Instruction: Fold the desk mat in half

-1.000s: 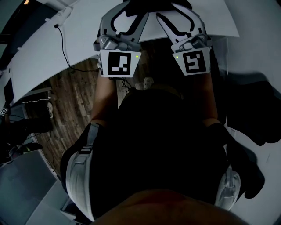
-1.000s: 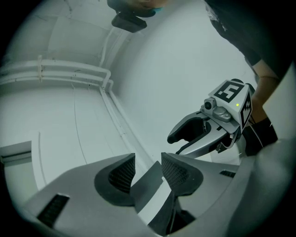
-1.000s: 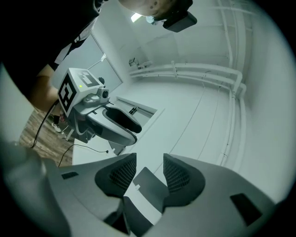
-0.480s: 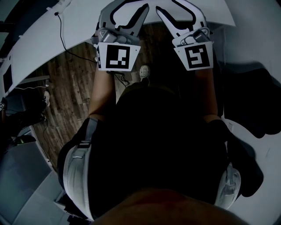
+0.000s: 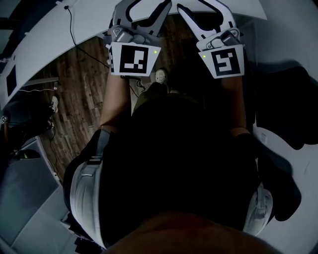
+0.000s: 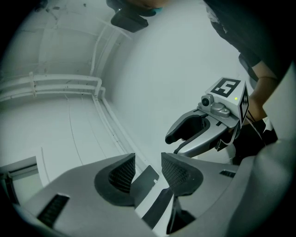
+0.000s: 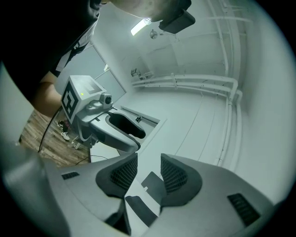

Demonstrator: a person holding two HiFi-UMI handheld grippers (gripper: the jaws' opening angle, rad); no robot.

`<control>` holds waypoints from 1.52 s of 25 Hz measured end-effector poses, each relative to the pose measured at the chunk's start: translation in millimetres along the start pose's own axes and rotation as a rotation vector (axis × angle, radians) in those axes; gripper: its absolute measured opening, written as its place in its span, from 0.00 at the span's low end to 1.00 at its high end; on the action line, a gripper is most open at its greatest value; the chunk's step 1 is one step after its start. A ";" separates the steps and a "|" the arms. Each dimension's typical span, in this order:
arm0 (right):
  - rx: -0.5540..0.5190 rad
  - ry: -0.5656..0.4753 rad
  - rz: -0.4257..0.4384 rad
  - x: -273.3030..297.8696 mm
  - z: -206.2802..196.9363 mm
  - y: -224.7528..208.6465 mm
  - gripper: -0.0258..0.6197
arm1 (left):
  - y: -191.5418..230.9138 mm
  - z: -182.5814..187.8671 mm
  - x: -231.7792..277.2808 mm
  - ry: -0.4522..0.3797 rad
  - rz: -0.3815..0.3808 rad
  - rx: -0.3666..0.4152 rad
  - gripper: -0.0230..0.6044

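Note:
In the head view both grippers stick out at the top, side by side, over the edge of a white table [image 5: 89,20]. I cannot tell a desk mat apart from that white surface. My left gripper [image 5: 144,9] stands open, and its own view shows bare ribbed pads [image 6: 121,172] with only a pale wall beyond. My right gripper [image 5: 203,10] is open too, with nothing between its pads [image 7: 172,175]. Each gripper view catches the other gripper alongside: the right gripper [image 6: 178,141] and the left gripper [image 7: 134,139]. Both point roughly level.
My dark torso fills the middle of the head view. Wooden floor [image 5: 74,99] lies below the table edge, with a shoe [image 5: 161,77] and a black cable [image 5: 69,30]. Dark shapes [image 5: 293,99] sit at the right. White pipes [image 6: 64,83] run along the wall.
Both grippers have moved together toward the top of the head view. The white table has slid up out of frame, more wooden floor shows and a shoe has come into sight.

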State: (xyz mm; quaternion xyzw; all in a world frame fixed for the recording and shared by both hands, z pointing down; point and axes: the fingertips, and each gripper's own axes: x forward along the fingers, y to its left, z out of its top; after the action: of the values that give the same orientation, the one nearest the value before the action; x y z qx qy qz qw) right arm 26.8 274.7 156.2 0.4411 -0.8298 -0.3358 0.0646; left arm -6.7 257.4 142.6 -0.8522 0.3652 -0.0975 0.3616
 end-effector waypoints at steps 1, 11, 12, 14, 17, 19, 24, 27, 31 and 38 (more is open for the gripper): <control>-0.004 -0.006 0.001 -1.6 2.2 1.5 0.29 | -0.2 1.2 -2.8 0.001 0.003 0.004 0.33; -0.018 -0.021 -0.004 8.5 15.1 8.1 0.15 | 3.9 -7.0 -19.6 0.010 0.007 0.014 0.21; -0.020 -0.018 -0.006 9.2 16.0 7.8 0.14 | 5.7 -6.9 -21.0 0.008 0.014 0.012 0.15; -0.026 0.000 -0.012 9.3 15.6 7.2 0.13 | 8.1 -7.0 -23.3 0.008 0.025 0.013 0.08; -0.023 0.016 -0.002 8.8 15.6 8.9 0.09 | 10.9 -8.6 -26.8 0.016 0.043 0.018 0.06; -0.010 0.006 0.013 7.1 19.9 10.2 0.09 | 12.1 -10.5 -28.1 0.021 0.050 0.016 0.06; -0.008 0.013 0.017 0.8 23.9 15.9 0.08 | 10.1 -6.1 -34.0 0.008 0.046 0.007 0.06; -0.034 0.021 0.018 -1.0 24.7 18.5 0.08 | 7.8 -5.0 -36.8 0.009 0.041 0.008 0.06; -0.067 0.041 0.016 -8.4 23.7 23.2 0.08 | 0.4 -4.4 -41.3 0.012 0.045 -0.001 0.06; -0.069 0.030 -0.005 -21.7 26.6 19.5 0.08 | -10.2 1.8 -42.8 0.009 0.039 0.001 0.06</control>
State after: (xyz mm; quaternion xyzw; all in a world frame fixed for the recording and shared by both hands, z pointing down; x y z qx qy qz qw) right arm 15.8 312.3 152.0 0.4457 -0.8156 -0.3576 0.0914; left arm -30.9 292.9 152.5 -0.8443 0.3833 -0.0947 0.3623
